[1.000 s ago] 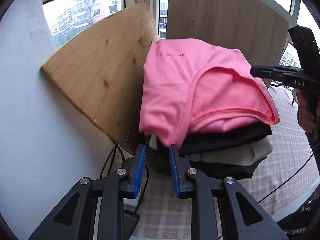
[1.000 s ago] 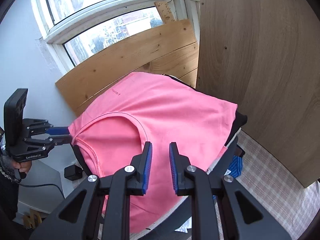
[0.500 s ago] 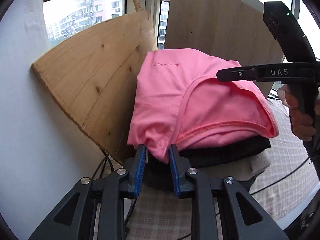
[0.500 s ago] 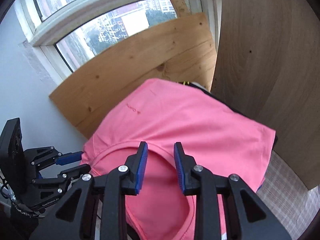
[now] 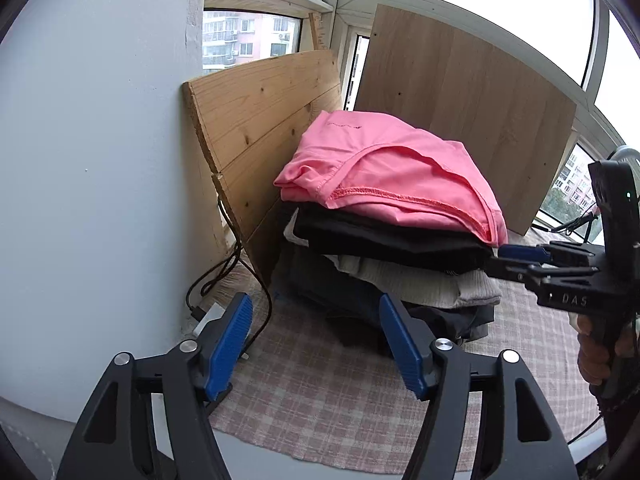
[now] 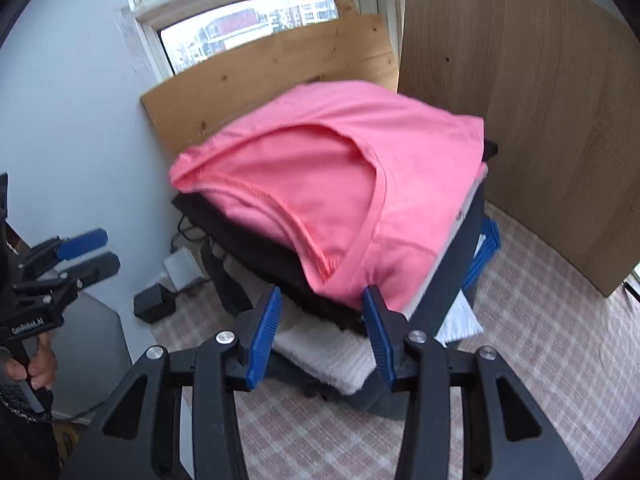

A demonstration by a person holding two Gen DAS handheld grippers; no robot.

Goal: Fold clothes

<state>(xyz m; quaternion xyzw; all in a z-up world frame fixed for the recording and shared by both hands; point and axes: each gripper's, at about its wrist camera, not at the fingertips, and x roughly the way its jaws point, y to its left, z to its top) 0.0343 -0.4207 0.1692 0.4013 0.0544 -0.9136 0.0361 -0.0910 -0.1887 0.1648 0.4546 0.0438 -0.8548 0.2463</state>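
Observation:
A folded pink shirt [image 5: 384,172] lies on top of a stack of folded clothes [image 5: 400,264], black, cream and dark pieces; it also shows in the right wrist view [image 6: 320,192]. My left gripper [image 5: 316,340] is open and empty, in front of the stack's left corner and apart from it. My right gripper [image 6: 320,320] is open and empty, just before the stack's near corner. The right gripper also shows in the left wrist view [image 5: 520,260], its fingertips at the stack's right edge. The left gripper shows in the right wrist view [image 6: 86,252], left of the stack.
The stack sits on a checked cloth [image 5: 320,392]. A pine board [image 5: 260,120] and a darker wood panel [image 5: 460,100] lean behind it against the windows. A grey wall [image 5: 100,160] stands to the left, with black cables [image 5: 232,272] and a charger [image 6: 182,268] at its foot.
Both grippers have opened, let go of the pink shirt and drawn back from the stack. The shirt now rests on top of the stack.

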